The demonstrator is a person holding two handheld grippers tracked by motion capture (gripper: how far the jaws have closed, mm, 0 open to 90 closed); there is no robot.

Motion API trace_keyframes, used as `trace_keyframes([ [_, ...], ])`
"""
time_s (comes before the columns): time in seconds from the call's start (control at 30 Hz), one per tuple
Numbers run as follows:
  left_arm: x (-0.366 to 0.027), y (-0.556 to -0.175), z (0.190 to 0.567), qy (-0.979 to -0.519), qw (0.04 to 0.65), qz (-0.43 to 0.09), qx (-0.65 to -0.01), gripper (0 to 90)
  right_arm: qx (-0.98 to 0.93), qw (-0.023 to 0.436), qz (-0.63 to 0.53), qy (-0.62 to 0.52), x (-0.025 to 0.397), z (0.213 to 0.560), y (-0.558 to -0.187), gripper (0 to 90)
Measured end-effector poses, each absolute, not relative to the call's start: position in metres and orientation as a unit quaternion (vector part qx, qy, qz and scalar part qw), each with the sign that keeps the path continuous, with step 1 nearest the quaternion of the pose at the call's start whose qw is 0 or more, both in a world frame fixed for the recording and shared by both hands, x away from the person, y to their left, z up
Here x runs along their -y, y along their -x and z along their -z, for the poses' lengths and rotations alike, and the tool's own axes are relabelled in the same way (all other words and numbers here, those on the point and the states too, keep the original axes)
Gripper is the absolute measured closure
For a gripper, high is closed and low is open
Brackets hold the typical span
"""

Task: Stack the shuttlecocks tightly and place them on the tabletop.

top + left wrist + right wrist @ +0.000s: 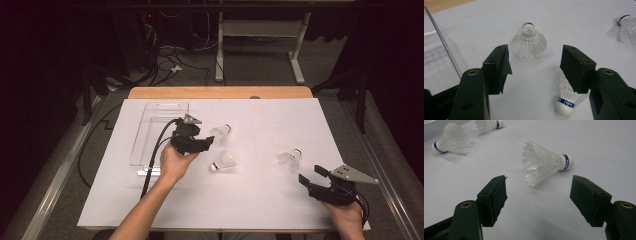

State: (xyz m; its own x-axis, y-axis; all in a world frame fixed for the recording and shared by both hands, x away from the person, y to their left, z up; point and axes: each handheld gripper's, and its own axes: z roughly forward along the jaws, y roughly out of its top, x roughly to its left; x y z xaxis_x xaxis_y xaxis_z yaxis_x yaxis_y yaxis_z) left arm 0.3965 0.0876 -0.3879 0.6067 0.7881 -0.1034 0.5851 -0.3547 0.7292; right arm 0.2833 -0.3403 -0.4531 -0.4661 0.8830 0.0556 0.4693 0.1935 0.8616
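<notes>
Three white shuttlecocks with blue-banded cork heads lie on the white sheet. My left gripper [207, 143] is open, its jaws just short of the far shuttlecock [220, 133] [529, 41]. The middle shuttlecock [224, 162] [567, 96] lies partly behind one jaw, head toward me. My right gripper [310, 173] [537, 195] is open near the front right. The right shuttlecock [290, 159] [545, 162] lies on its side a short way beyond it, feathers toward the jaws. My left gripper [535, 67] has nothing between its jaws.
A clear plastic tray [159, 132] [439, 57] lies on the sheet to the left of my left hand. The white sheet [260, 200] covers a wooden table [220, 92]. Cables and a desk frame [260, 30] stand on the floor beyond.
</notes>
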Motion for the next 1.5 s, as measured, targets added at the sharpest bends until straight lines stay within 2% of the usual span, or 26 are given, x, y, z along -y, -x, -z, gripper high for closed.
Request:
trace_keyframes([
  [0.37,-0.069,-0.430,0.388,-0.841,0.309,-0.134,-0.424,40.8,-0.736,0.231,-0.440,-0.460,0.340,0.453,-0.284,29.6],
  [0.8,-0.054,-0.461,0.402,-0.852,0.244,-0.118,-0.447,43.8,-0.737,0.228,-0.443,-0.458,0.341,0.454,-0.284,29.7],
  [1.33,-0.033,-0.483,0.415,-0.858,0.200,-0.116,-0.459,44.8,-0.737,0.228,-0.445,-0.454,0.340,0.453,-0.284,29.9],
  [1.5,-0.034,-0.486,0.417,-0.855,0.195,-0.115,-0.466,47.6,-0.738,0.229,-0.445,-0.453,0.340,0.453,-0.284,30.0],
])
